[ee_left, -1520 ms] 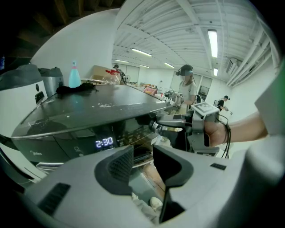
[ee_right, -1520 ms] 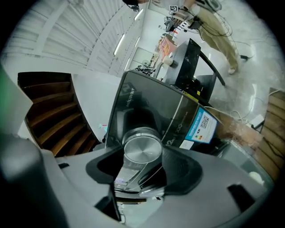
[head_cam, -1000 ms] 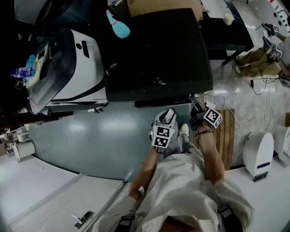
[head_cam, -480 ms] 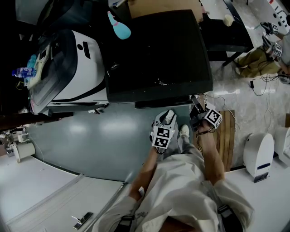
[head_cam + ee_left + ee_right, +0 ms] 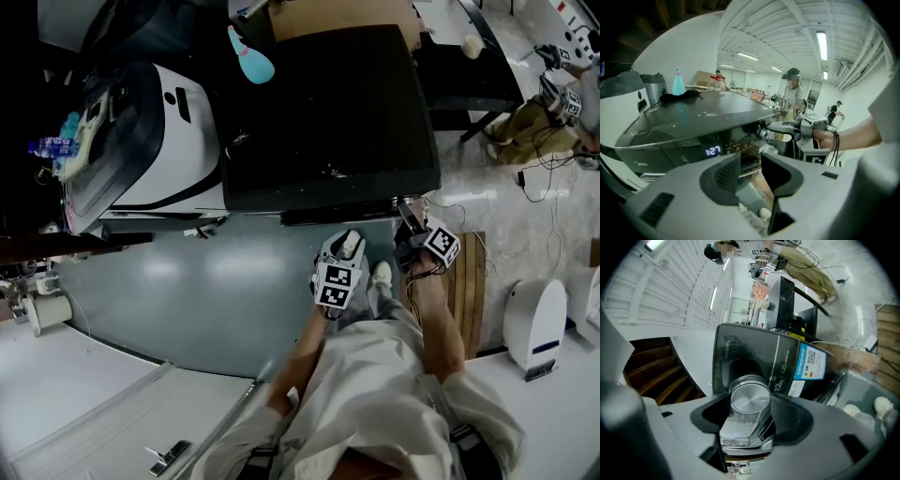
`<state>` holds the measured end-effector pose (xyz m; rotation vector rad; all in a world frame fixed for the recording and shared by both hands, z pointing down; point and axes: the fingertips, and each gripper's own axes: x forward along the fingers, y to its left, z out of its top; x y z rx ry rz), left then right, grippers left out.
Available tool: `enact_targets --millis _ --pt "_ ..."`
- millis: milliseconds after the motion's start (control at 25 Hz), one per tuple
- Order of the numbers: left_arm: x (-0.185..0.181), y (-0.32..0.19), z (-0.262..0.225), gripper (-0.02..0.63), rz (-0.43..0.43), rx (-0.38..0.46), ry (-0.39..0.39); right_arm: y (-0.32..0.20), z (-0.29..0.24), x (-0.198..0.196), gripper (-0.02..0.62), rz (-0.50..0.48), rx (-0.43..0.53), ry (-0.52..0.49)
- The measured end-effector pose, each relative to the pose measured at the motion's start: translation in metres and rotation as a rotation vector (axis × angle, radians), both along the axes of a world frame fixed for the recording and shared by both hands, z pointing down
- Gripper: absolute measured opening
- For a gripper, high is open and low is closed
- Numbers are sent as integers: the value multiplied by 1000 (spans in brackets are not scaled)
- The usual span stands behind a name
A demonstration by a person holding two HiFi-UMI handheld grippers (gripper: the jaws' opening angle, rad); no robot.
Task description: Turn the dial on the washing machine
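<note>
Dial [image 5: 750,398], pinched between right tongs [image 5: 750,406]

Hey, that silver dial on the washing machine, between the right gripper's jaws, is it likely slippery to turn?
The dial looks smooth and shiny, so probably somewhat slippery. The right gripper has textured pads on either side of it, which should help. Being mounted on the washing machine, it will likely only rotate, not lift off.

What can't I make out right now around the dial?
Dial markings: right gripper view, hidden by the jaws around it.
Dial, head view: hidden under the washing machine top and right gripper.
Panel labels beside the display: left gripper view, too small and dark.
</note>
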<state>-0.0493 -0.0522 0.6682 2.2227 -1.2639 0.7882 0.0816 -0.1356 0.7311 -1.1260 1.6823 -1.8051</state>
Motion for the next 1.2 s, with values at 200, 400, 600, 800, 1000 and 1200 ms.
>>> enact_targets --millis 200,400,600,800,1000,1200 --pt "-2 -1 -3 144 -7 9 -2 1 0 1 273 -4 2 11" --pt "-3 -1 -11 144 -19 31 5 9 -1 1 273 -26 6 33" --pt "-6 0 -13 144 -31 44 3 19 -12 -6 273 -96 43 82" --pt "-5 1 -21 144 -44 52 6 25 -33 -13 258 -197 131 172" --pt "-7 -1 -32 144 -65 76 3 26 -56 -16 258 -288 236 291" --pt "-8 -1 -47 144 -89 114 6 28 -82 -17 253 -357 340 447"
